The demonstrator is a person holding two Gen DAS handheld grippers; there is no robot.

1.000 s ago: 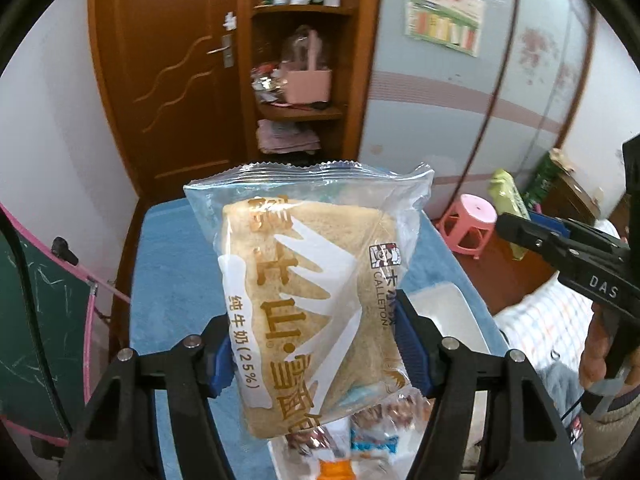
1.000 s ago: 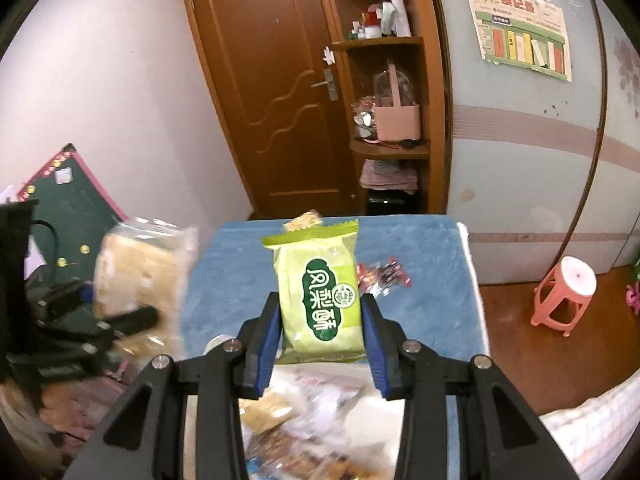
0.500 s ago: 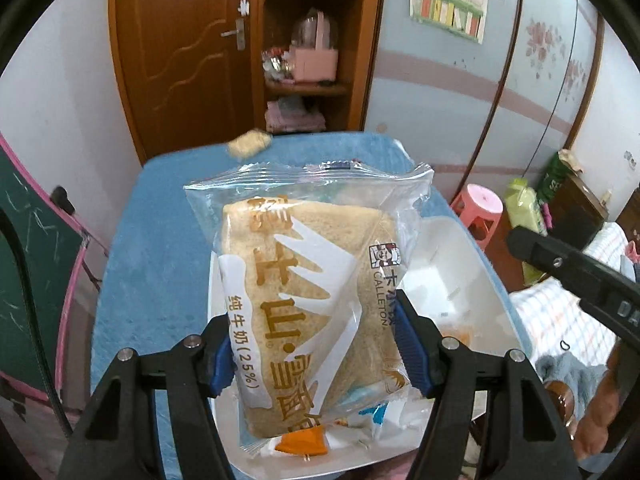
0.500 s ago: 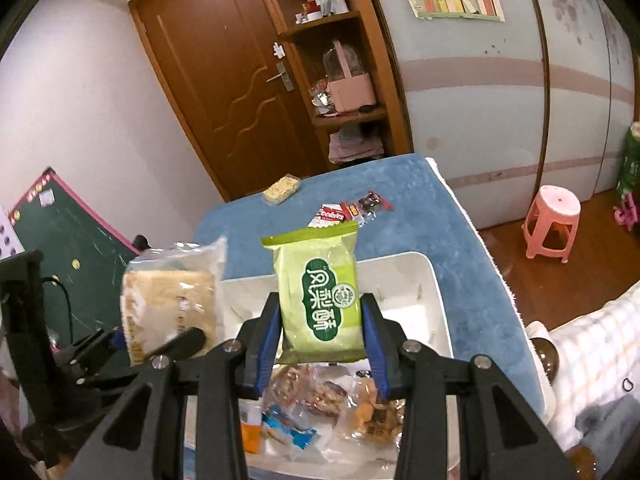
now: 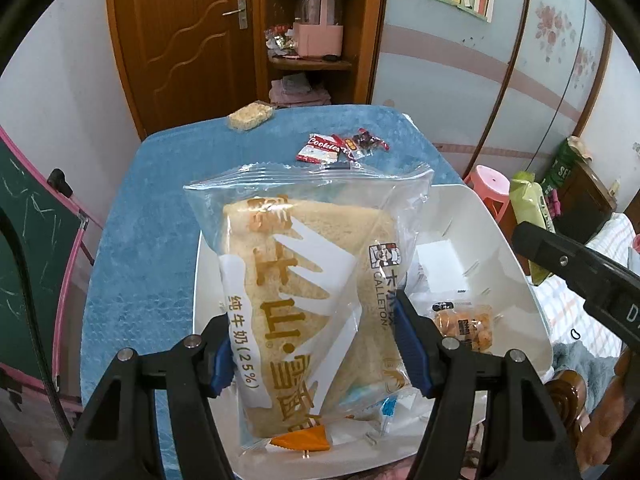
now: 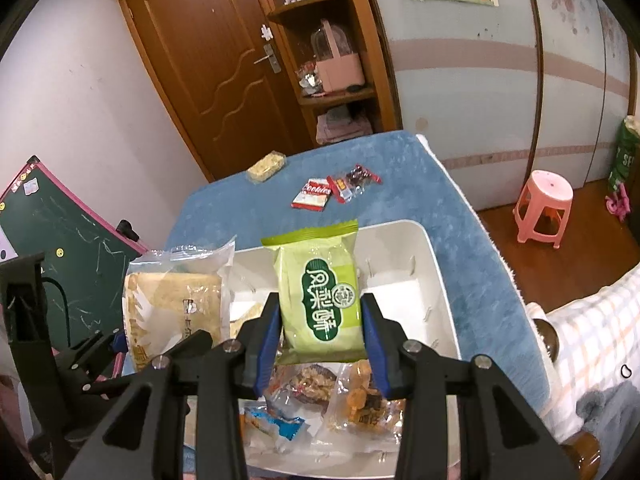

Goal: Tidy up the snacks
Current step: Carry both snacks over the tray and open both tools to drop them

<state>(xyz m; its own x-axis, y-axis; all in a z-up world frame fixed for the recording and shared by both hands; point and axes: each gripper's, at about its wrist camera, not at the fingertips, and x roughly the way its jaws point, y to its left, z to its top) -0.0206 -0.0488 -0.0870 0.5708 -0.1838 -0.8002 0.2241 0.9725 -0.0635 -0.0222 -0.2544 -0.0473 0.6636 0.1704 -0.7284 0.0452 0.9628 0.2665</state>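
Observation:
My left gripper (image 5: 316,348) is shut on a clear-wrapped bread packet (image 5: 308,292) and holds it above the left part of a white bin (image 5: 516,280). The bread also shows in the right wrist view (image 6: 172,312). My right gripper (image 6: 320,336) is shut on a green pastry packet (image 6: 320,296) above the same bin (image 6: 436,280). Several wrapped snacks (image 6: 336,392) lie in the near part of the bin. On the blue cloth beyond it lie a red cookie packet (image 6: 314,194), small candies (image 6: 356,180) and a beige snack bar (image 6: 266,166).
The bin sits on a blue-covered table (image 5: 148,208). A green chalkboard (image 6: 76,248) leans at the left. A pink stool (image 6: 544,208) stands on the floor at the right. A wooden door (image 5: 184,40) and shelves (image 5: 316,40) are behind the table.
Both grippers have tilted down and moved in over the bin with their packets still held. The table, the far snacks and the bin's inside have come into view.

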